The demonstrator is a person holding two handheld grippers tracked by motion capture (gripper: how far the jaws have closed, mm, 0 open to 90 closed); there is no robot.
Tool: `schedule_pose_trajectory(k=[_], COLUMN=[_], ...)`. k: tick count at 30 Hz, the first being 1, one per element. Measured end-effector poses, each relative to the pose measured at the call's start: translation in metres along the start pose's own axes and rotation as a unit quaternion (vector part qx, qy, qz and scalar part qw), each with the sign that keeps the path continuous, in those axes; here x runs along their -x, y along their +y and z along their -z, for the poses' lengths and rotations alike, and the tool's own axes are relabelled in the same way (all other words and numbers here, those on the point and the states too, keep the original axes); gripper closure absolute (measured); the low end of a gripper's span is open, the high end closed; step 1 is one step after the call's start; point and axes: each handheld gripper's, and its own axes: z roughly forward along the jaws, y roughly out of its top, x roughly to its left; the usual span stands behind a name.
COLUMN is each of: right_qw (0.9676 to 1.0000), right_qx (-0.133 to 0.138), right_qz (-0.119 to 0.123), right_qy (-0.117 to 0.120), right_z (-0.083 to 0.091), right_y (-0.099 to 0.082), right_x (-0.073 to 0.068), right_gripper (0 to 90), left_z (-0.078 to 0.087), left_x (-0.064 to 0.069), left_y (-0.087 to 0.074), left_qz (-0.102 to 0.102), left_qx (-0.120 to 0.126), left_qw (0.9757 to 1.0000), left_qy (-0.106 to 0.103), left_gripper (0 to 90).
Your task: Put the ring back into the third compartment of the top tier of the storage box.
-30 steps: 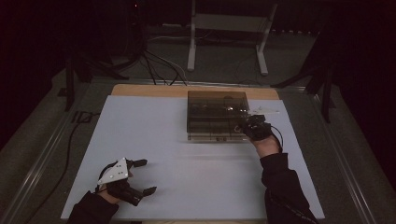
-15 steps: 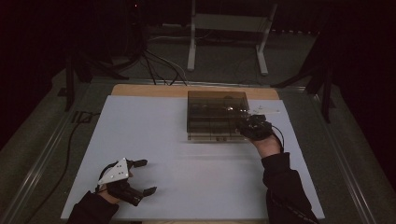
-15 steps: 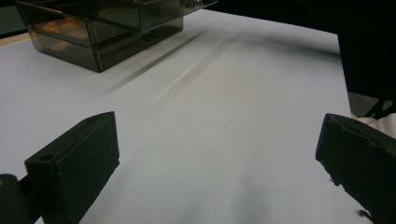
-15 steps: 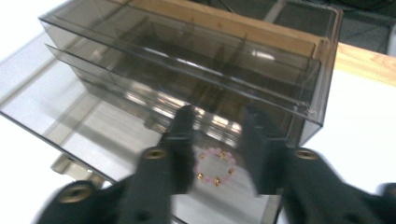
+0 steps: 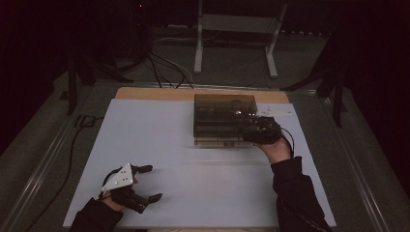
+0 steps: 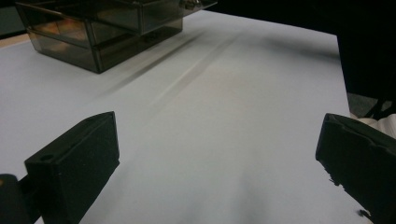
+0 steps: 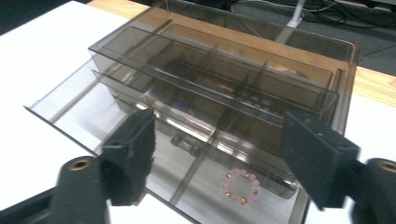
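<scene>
A smoky transparent drawer box (image 5: pixel 224 118) stands on the white surface (image 5: pixel 193 159), toward its far edge, with a strip of bare wood just behind it. The box is the landmark here. Its lower drawer (image 7: pixel 140 154) is pulled out toward the person, and a small pink bead bracelet (image 7: pixel 241 186) lies in that drawer's front compartment on the right-hand side in the right gripper view. A small handle sits at the middle of the drawer front above it. The right tongs (image 5: pixel 261 131) hover at the box's near right corner; their jaws have just been opening and now stand apart, released, gripping nothing, with the bracelet lying below them. The left tongs (image 5: pixel 145 183) rest well away from the box, near the surface's front left edge, jaws spread wide and holding nothing.
</scene>
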Motion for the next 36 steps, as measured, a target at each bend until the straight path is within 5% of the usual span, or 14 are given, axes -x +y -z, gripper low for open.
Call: schedule_pose_trajectory(k=[3,8,15,25,36], right_qw=[0.9997,0.9995,0.9972,0.9957,0.9886], right_qx=[0.006,0.013,0.022,0.034,0.050], right_qz=[-0.009,-0.008,0.007,0.022,0.036], right_qy=[0.021,0.029,0.071,0.083,0.138], right_z=[0.003,0.005,0.013,0.015,0.020], right_y=[0.003,0.007,0.014,0.016,0.014], right_x=[-0.001,-0.002,-0.006,-0.017,-0.040], right_gripper=[12.9,8.8,0.0,0.0,0.0], left_z=[-0.001,0.001,0.000,0.001,0.002], left_x=[0.000,-0.001,-0.001,-0.001,-0.001], left_y=[0.000,-0.001,0.000,-0.001,-0.001], left_qz=[0.004,0.004,0.006,0.006,0.005], left_qx=[0.002,0.001,0.003,0.003,0.004], left_qw=[1.0000,1.0000,1.0000,1.0000,1.0000], left_qy=[0.001,0.004,0.002,0.002,0.001], left_gripper=[0.7,0.7,0.7,0.7,0.7])
